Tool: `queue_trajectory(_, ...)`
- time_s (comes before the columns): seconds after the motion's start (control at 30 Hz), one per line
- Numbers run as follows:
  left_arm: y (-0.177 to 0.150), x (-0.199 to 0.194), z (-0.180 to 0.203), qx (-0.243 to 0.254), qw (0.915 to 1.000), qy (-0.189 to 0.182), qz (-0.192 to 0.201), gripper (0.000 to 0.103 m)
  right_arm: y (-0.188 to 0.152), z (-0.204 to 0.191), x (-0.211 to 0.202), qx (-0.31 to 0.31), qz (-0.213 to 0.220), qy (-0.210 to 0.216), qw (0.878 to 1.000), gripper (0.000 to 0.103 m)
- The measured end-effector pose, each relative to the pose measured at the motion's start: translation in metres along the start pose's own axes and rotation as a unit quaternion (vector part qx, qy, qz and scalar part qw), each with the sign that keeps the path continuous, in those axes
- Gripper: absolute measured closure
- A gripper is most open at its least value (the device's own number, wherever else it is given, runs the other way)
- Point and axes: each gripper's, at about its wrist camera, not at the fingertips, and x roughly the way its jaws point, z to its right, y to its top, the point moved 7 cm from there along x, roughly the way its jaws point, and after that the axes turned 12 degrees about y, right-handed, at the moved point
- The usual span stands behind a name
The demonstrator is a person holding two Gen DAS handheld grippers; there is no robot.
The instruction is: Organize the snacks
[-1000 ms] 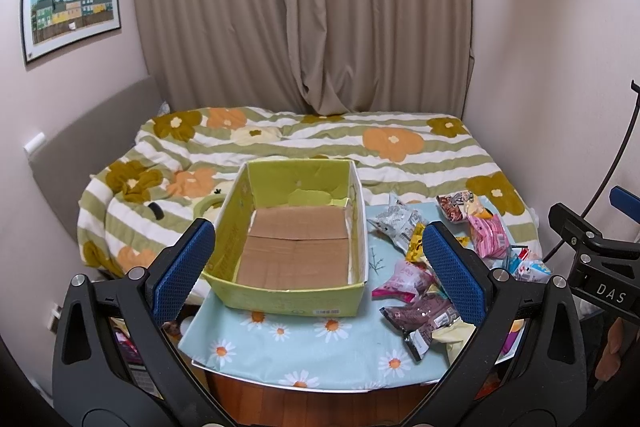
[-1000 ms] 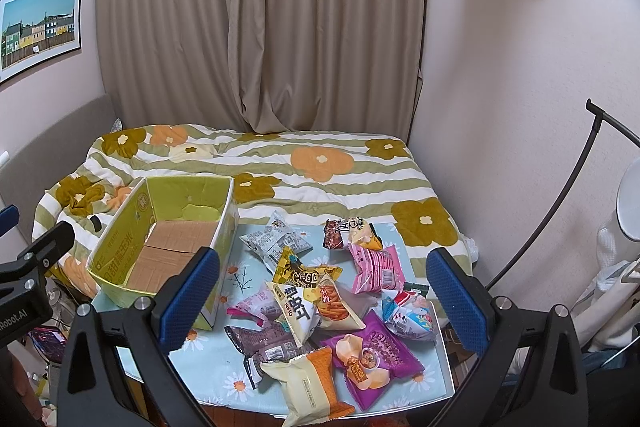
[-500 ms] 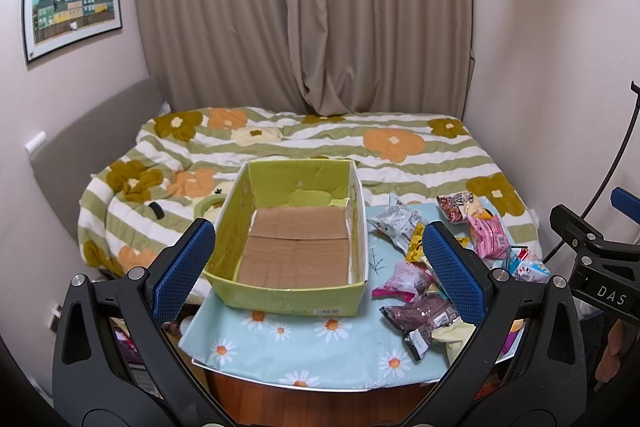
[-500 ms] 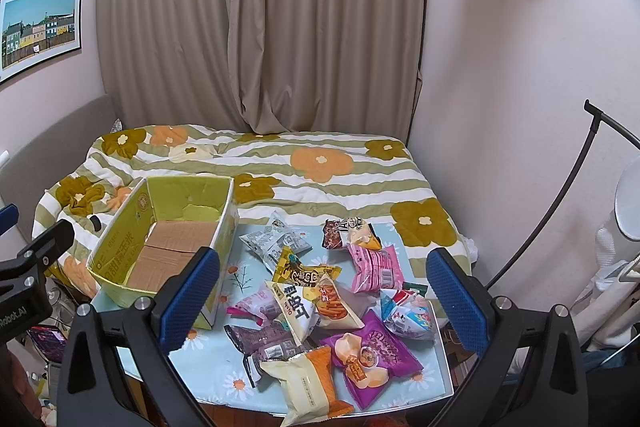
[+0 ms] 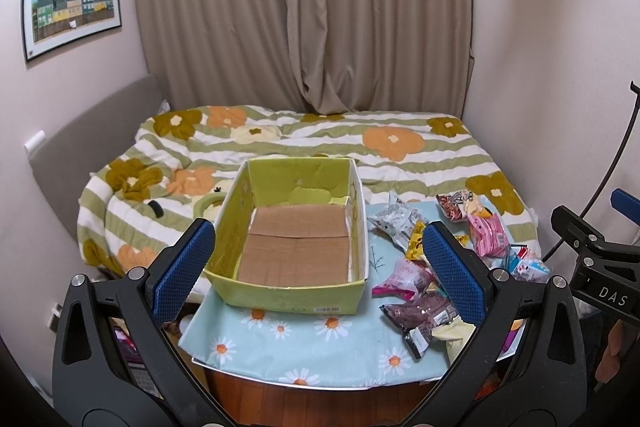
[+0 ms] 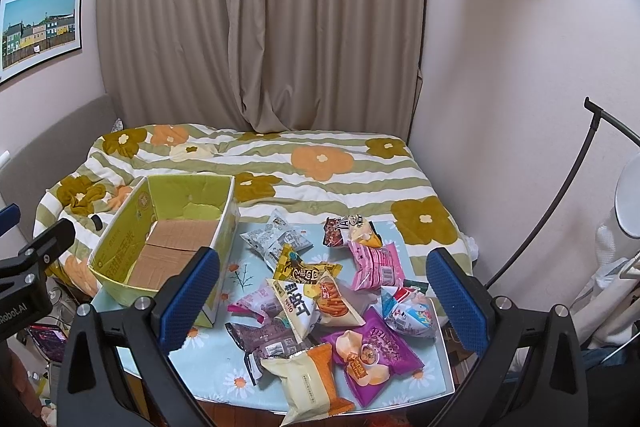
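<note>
Both grippers gape empty; right gripper (image 5: pixel 592 267) reads "DAS"; box (image 5: pixel 288 291) barcoded.

Snack packets (image 6: pixel 320 299) heaped right of box (image 5: pixel 292 291) (green, empty).

Left gripper (image 5: pixel 319 259): I hold it level and raised, its jaws spread wide with nothing between them.
Left pads (image 5: pixel 182 271): blue, textured, both bare.
Right gripper (image 6: pixel 323 297): I hold it level beside the left one, its jaws spread just as wide, gripping nothing.
Right pads (image 6: pixel 454 301): blue, bare.
</note>
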Motion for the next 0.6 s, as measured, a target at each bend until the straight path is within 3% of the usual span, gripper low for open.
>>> queue_trajectory(0.6,-0.0037,0.0004,0.0008,0.000,1.0000,-0.002,-0.001,0.000,0.0015,0.0019,-0.0053,0.001,0.000,0.000,1.000,0.000)
